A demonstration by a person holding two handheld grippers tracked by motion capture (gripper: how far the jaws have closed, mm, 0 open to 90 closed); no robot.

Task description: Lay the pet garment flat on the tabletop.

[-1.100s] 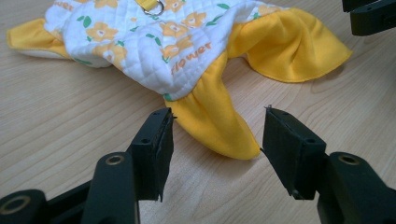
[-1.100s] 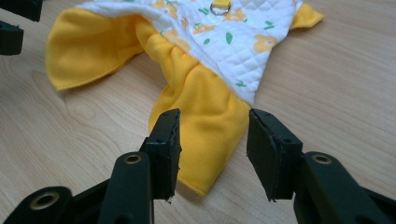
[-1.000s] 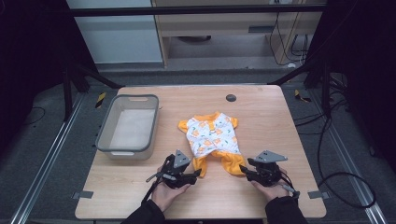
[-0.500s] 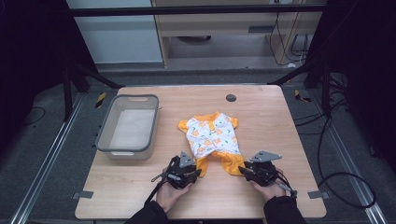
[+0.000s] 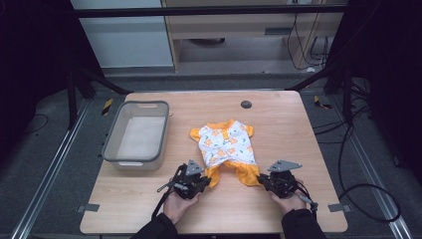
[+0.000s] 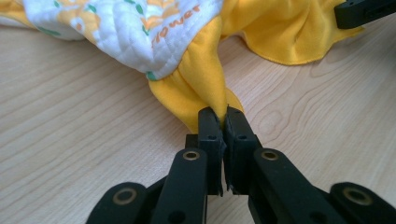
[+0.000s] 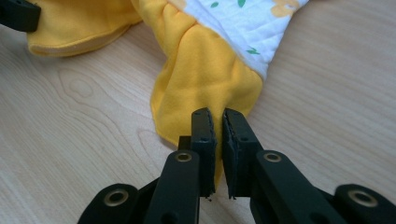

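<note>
While pinching baby outfit (image 5: 226, 149), both hand-held grippers closed.

Yellow-and-white baby romper (image 5: 226, 148) flat mid-table

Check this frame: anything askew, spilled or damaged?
Nothing damaged or spilled. The small white-and-orange printed garment lies slightly askew on the wooden table, its orange legs bunched; the grey plastic bin sits upright.

Even overhead light falls on the counter (image 5: 298, 129), bright against dark surroundings; shadows stay soft. The high view is slightly grainy; both gripper views blur at the near edge.
</note>
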